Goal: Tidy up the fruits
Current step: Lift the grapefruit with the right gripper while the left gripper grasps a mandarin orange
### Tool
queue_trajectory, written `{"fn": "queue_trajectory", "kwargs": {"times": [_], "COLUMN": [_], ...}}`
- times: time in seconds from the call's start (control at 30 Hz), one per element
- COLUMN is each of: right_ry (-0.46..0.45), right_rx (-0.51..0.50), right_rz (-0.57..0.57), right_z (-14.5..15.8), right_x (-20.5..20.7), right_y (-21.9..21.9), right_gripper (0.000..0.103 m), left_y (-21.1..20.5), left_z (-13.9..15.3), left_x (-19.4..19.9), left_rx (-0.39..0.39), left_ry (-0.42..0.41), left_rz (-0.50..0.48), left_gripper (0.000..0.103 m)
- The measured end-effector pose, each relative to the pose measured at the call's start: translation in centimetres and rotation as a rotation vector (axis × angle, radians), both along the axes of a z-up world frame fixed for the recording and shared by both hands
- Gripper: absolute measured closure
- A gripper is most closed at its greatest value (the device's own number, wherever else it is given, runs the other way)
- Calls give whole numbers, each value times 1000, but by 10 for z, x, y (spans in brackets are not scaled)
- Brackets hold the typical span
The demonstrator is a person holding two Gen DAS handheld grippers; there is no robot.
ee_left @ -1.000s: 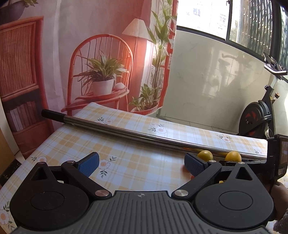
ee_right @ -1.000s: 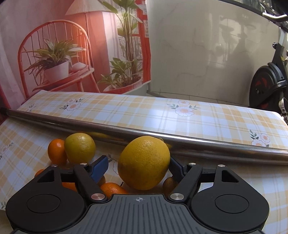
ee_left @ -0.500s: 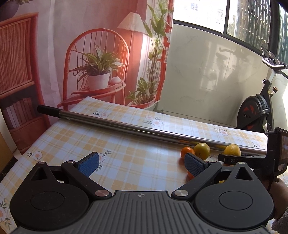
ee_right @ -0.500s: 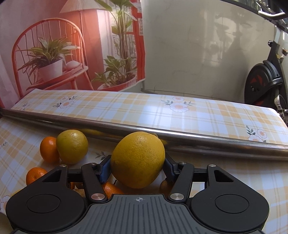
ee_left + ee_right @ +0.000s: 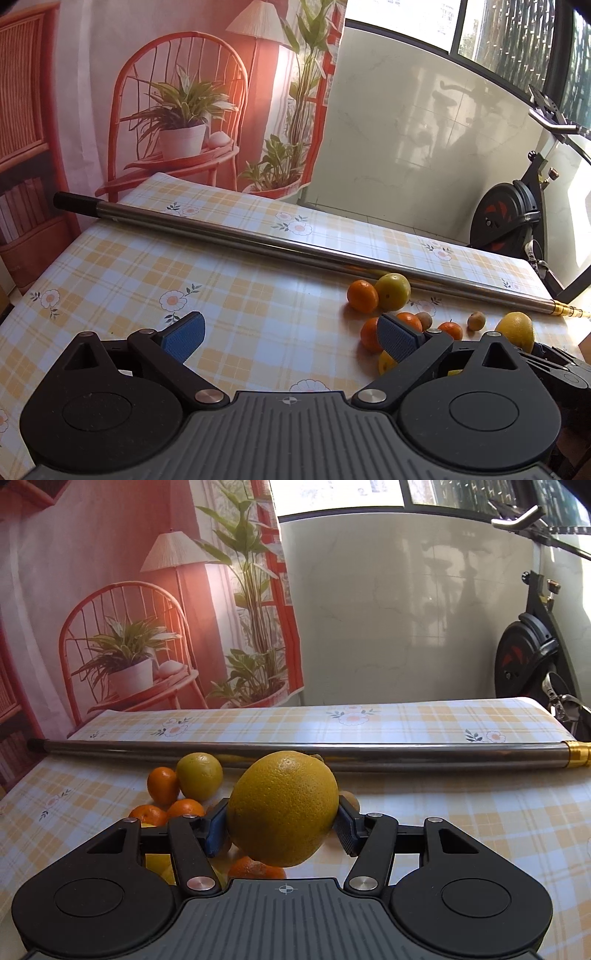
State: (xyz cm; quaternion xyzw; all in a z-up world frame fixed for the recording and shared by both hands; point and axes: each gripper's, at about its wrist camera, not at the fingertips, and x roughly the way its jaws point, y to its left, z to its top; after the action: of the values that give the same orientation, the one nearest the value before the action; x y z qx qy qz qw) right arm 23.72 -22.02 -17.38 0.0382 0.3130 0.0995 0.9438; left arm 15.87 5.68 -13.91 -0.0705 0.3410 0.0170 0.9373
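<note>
Right tongs point(image 5: 282, 821) clamp the orange point(image 5: 282, 806) (no readable label); left tongs point(image 5: 291, 338) gape wide over the tabletop point(image 5: 229, 288), fruits at two o'clock.

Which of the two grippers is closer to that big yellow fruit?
The right gripper: its pads clamp the big yellow fruit. The left gripper stands open and empty over the tablecloth, apart from the fruit.

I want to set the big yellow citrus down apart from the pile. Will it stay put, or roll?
The big citrus, held between the right gripper jaws, looks round, so it will probably roll if nudged on the flat tablecloth. Its pebbled rind likely grips the pads well. It seems firm and fairly heavy for its size. The metal pole behind could stop it rolling away.
</note>
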Motion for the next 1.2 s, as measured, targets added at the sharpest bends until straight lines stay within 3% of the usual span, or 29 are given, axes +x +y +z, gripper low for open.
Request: {"fn": "queue_trajectory", "kwargs": {"times": [0.2,0.43,0.53,0.8,0.93,1.13,1.2], "right_ry": [-36,-41,-52,-58,-62,-60,-58], "right_rx": [16,22,31,48,53,58,59], "right_rz": [-96,-126,-113,-97,-93,-91,-90], "right_z": [-7,-21,-21,-21,-21,-21,-21], "right_x": [-39,-52,-53,-55,-56,-56,-56], "right_y": [-27,-43,-41,-36,-37,-37,-38], "right_gripper": [49,49,49,49,49,49,49], "left_y": [-16,-28,-28,-29,-29,-35,-35], "left_z": [-7,-14,-17,-43,-60,-79,-85], "left_x": [9,24,40,83,98,110,113], "left_rx": [-14,-36,-84,-283,-362,-355,-365], "left_ry": [27,63,98,190,247,292,304], "left_rz": [-38,-77,-83,-47,-62,-79,-69], "left_gripper": [8,10,15,49,51,53,63]}}
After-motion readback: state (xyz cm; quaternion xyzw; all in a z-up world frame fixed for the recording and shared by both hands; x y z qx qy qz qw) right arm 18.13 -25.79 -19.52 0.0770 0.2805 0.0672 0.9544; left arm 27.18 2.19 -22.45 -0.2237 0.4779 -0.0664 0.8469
